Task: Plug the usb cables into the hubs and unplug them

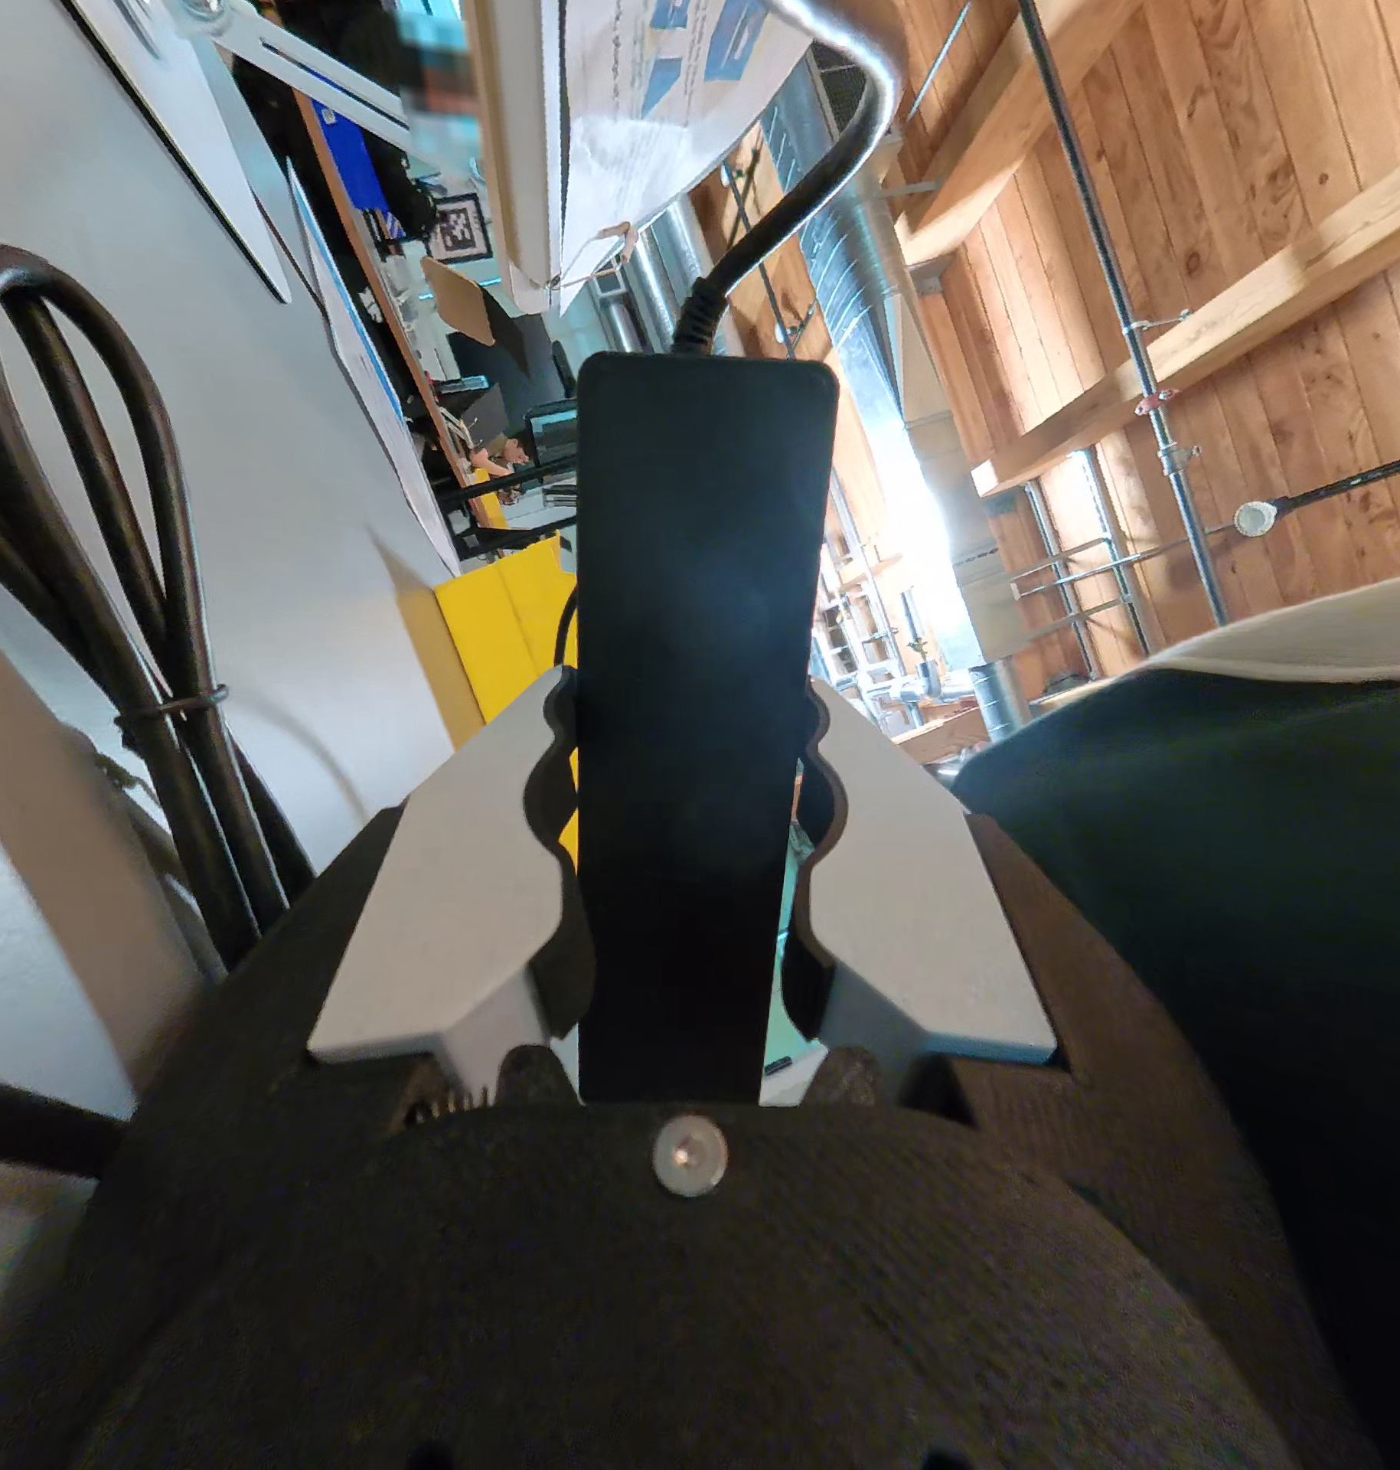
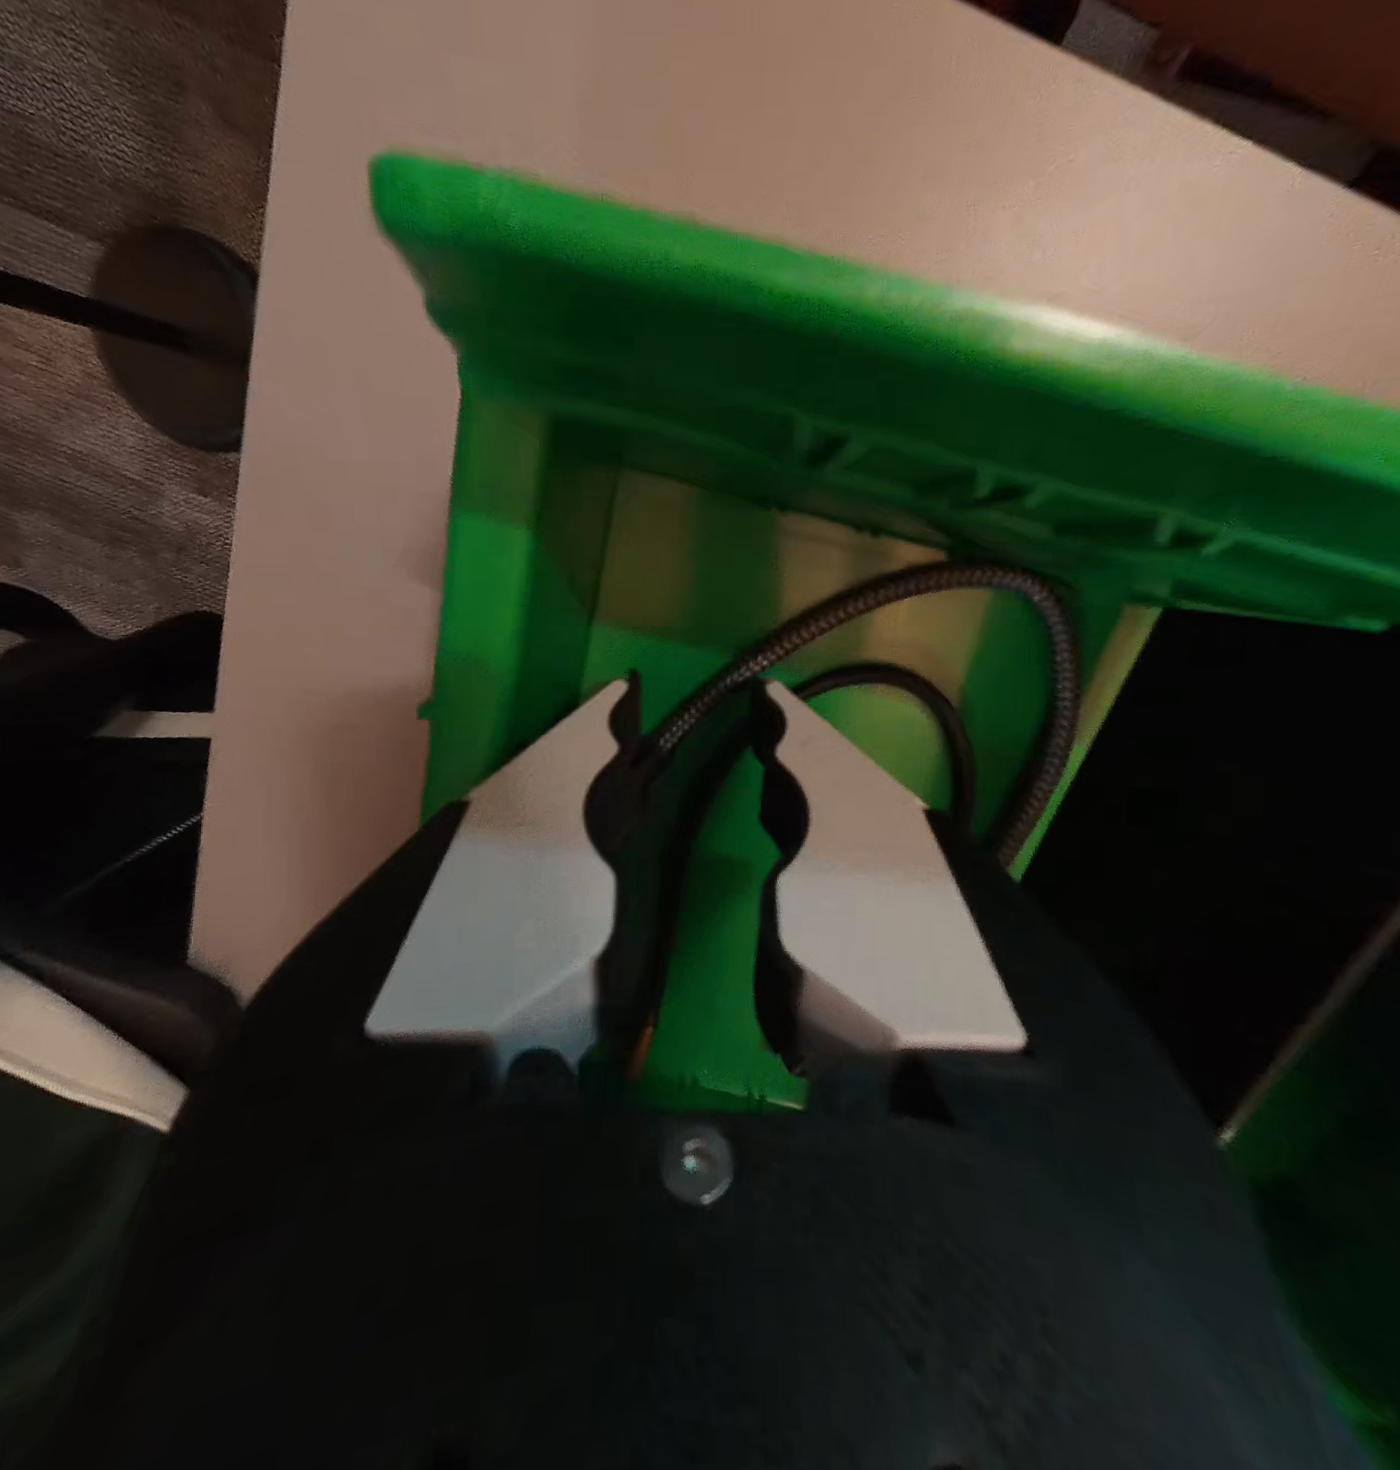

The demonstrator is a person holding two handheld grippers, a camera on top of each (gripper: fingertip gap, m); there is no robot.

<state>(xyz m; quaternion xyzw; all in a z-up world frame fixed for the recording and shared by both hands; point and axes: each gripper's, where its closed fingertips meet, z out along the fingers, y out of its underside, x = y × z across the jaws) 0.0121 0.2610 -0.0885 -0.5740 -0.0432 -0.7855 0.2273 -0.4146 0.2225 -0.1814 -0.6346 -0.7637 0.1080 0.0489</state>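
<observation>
My left gripper (image 1: 684, 692) is shut on a flat black USB hub (image 1: 700, 636). The hub stands up between the fingers, and its thick black cable (image 1: 768, 215) leaves the top end and curves up to the right. In the right wrist view, my right gripper (image 2: 695, 688) points into a green plastic bin (image 2: 760, 342). A braided dark USB cable (image 2: 879, 585) runs from the left finger's pad up into the bin and loops back down. The jaws stand a little apart with green showing between them. The picture is blurred and I cannot tell whether they grip the cable.
A bundle of tied black cables (image 1: 124, 636) hangs at the left by a white panel. A dark cushion-like thing (image 1: 1237, 875) lies at the right. The bin sits on a pale board (image 2: 338, 557). A second thin black cable (image 2: 919, 700) curls inside the bin.
</observation>
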